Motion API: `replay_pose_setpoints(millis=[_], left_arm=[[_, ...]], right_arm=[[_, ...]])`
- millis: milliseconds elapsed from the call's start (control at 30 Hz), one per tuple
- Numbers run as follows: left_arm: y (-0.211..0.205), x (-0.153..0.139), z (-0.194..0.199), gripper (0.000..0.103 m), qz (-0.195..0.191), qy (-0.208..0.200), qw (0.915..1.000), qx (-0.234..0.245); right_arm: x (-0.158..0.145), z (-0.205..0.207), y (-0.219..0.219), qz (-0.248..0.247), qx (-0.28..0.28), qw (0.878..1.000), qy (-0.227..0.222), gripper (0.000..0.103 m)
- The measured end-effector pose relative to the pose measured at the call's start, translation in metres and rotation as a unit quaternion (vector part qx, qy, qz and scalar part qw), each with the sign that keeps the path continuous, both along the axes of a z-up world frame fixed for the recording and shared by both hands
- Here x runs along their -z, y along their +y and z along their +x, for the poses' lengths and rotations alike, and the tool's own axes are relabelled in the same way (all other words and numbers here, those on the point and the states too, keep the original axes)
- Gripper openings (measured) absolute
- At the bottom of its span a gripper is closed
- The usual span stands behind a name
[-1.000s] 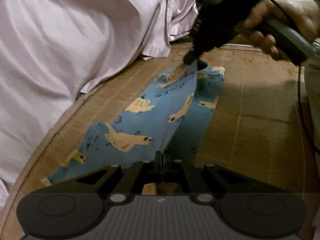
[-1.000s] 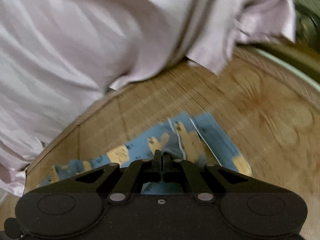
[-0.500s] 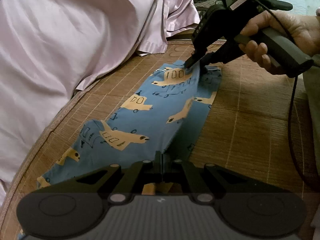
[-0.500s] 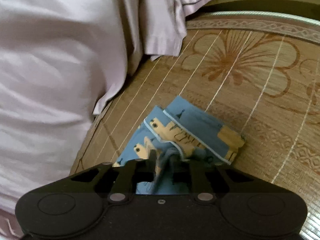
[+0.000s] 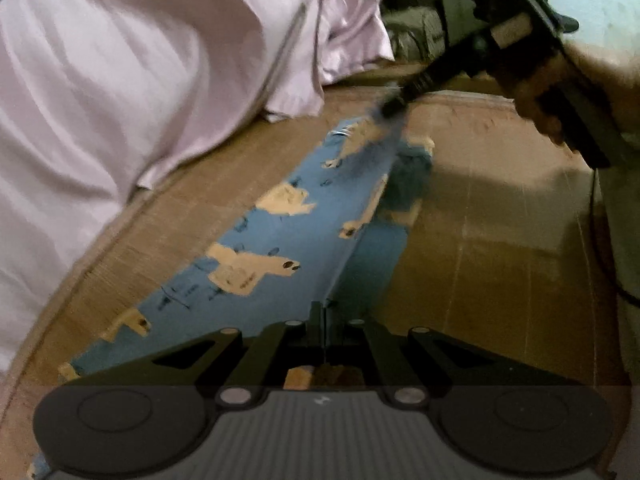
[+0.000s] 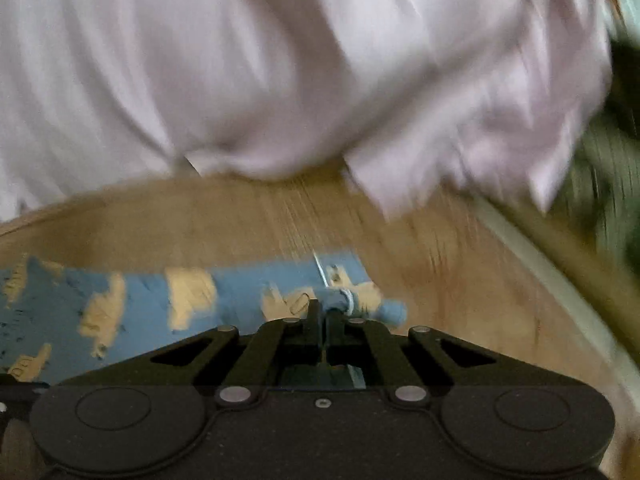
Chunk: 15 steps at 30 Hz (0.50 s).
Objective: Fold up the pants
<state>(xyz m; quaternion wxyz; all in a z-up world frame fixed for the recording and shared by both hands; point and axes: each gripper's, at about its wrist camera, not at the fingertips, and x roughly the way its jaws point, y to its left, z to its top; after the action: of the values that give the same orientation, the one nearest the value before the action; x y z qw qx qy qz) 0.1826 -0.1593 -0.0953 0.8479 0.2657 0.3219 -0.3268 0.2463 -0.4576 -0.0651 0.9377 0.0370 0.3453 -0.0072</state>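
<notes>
Pants (image 5: pixel 280 248): small, blue, with a tan vehicle print. They lie stretched in a long strip on a woven bamboo mat (image 5: pixel 500 240), with one end at each hand-held gripper. The cloth sags and creases between the two holds, so I judge it thin, light, fully limp and not fragile. It should not be slippery on the ribbed mat, though it is likely to drag and bunch there.

Left hand-held gripper (image 5: pixel 320 316): jaws closed together, with blue fabric running in under the tips. It appears pinched on the near end of the pants.

Right hand-held gripper (image 6: pixel 322 314): jaws nearly closed on a bunched, rolled edge of the pants (image 6: pixel 192 296) with a pale seam, probably a cuff or waistband hem; blur prevents telling which. In the left wrist view its tip (image 5: pixel 394 106) lifts the far end clear of the mat.

Best holds, in my judgement, are the hemmed edges and corners: they are thicker and less prone to slipping out than single-layer cloth.

Surroundings: a pale pink satin sheet (image 5: pixel 140 80) is heaped along the mat edge, near the pants but apart from them. It could snag a swung fold.
</notes>
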Motion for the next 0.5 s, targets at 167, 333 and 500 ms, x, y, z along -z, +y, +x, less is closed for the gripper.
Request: replay_pose_setpoints(millis=[167,333,500], left_arm=[[-0.003,0.004,0.002,0.0,0.004,0.014,0.9999,-0.002],[-0.003,0.009,0.007,0.014,0.004,0.05,0.9987,0.003],[0.019,0.006,0.006,0.044,-0.022,0.071,0.997,-0.021]], right_arm=[[0.01,0.0,-0.006,0.02,0.022,0.999,0.021,0.005],[0.018,-0.001,-0.001,0.0,0.029,0.999,0.045,0.017],[0.017,-0.003,0.002,-0.067,0.072,0.994,0.041,0.069]])
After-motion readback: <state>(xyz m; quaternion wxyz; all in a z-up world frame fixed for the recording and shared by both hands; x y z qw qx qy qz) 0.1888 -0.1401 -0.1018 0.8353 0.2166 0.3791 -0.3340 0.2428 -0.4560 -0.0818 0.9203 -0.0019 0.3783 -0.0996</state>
